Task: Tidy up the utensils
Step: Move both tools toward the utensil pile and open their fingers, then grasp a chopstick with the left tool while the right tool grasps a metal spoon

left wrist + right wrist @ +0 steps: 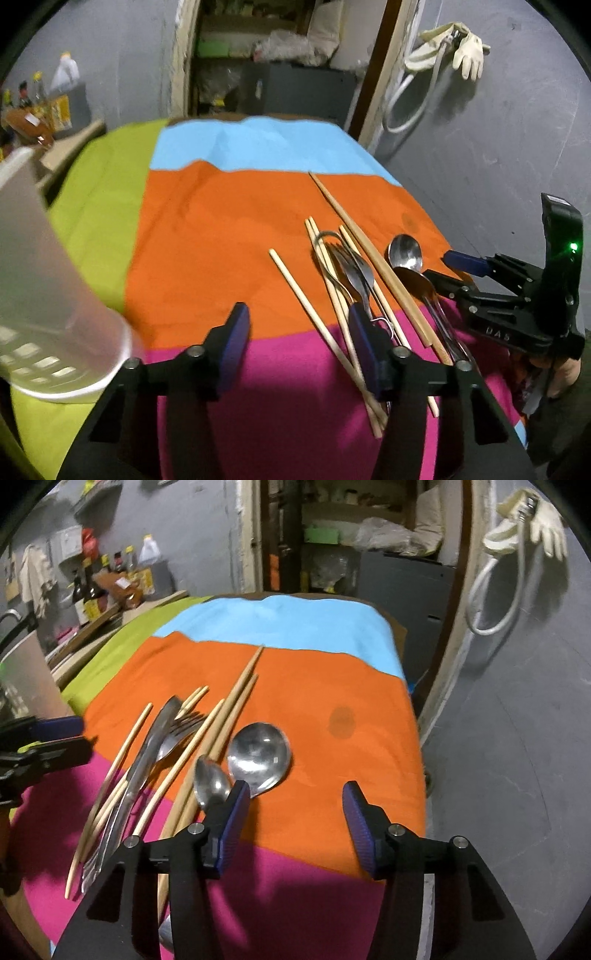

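Utensils [354, 280] beside "DAS"-marked right claw [448, 267]

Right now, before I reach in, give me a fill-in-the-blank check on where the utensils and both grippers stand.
1. The large round steel spoon rests on the ___ panel of the cloth.
2. Both the left gripper and the right gripper are ___.
3. The pale wooden chopsticks lie ___ the steel fork.
4. The translucent plastic cup is ___ of the utensils.

Answers: orange; open; under; left
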Tool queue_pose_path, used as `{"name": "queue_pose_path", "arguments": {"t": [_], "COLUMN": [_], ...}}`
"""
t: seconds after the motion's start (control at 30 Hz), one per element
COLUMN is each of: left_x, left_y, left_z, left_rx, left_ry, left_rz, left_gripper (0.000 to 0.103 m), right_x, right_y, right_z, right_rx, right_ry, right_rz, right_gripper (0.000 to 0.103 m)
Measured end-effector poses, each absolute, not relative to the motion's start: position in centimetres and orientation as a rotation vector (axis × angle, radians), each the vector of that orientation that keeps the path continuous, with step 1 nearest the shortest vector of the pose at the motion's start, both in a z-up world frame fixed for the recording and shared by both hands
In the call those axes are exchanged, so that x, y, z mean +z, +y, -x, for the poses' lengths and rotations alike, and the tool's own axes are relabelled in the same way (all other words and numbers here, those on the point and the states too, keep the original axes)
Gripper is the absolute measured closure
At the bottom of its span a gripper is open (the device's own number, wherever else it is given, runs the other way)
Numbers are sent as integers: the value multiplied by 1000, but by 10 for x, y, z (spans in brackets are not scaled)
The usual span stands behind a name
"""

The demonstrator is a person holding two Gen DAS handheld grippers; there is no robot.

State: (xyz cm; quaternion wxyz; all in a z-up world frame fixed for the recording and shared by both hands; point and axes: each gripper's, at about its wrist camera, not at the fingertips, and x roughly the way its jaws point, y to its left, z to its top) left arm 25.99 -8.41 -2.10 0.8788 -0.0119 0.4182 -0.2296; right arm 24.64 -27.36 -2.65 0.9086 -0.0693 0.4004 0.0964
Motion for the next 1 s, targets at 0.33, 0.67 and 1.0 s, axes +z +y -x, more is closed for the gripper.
{"name": "queue_pose_path", "arguments": {"t": [0.33,0.67,1.0], "left_x": [-36,-33,-35], "left_y": [-88,-93,-91], "left_z": [-283,-300,-302], "left_rx": [-510,-472,-437], "left_ry": [997,1064,1090], "left_rz": [89,79,76], "left_gripper": [77,84,101], "right_x": [-32,-37,-38], "right_y": [-257,-244,-242], "right_z": [-257,-274,-281], "right_rx": [233,210,183], "right_ry": [865,889,900], "right_rz": [194,200,173], "right_gripper": [53,53,59]}}
